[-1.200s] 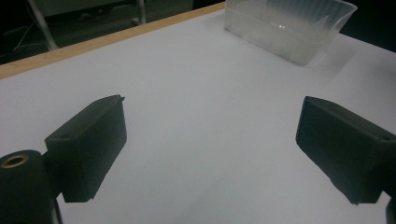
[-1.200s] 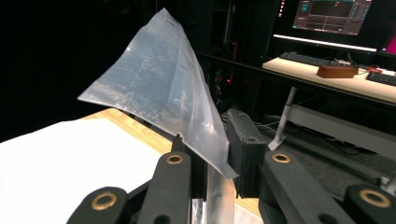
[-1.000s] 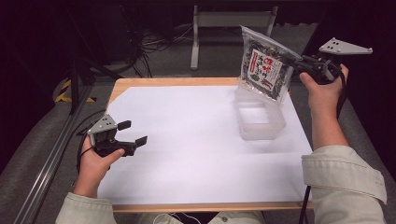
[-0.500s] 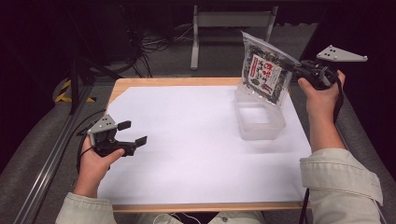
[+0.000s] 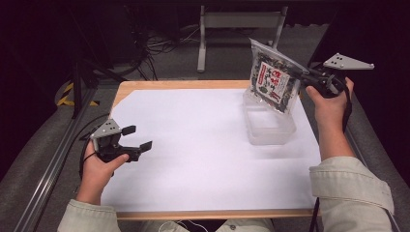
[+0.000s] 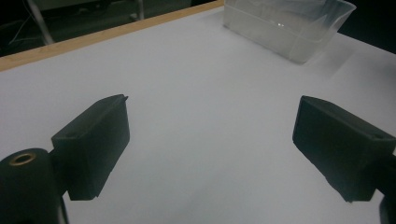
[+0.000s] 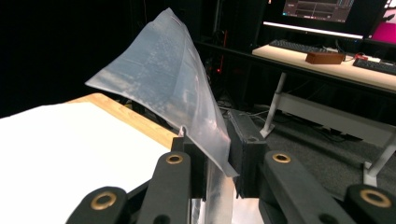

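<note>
A clear snack bag (image 5: 273,82) with dark contents and a red-and-white label hangs tilted over a clear plastic tub (image 5: 270,126) at the table's far right. My right gripper (image 5: 302,77) is shut on the bag's top edge. In the right gripper view the bag's plastic (image 7: 168,74) rises from between the closed jaws of the right gripper (image 7: 217,154). My left gripper (image 5: 137,137) rests low at the table's left side, open and holding nothing. The left gripper view shows the left gripper (image 6: 210,140) with its jaws wide apart over white paper and the tub (image 6: 289,25) far off.
A white sheet (image 5: 203,145) covers most of the wooden table (image 5: 193,84). Cables and a grey metal stand (image 5: 237,21) lie on the floor beyond the far edge. A desk with a keyboard (image 7: 378,65) stands behind in the right gripper view.
My right gripper has lowered the bag a little, bringing it down and slightly left toward the tub. The left gripper has stayed where it was.
</note>
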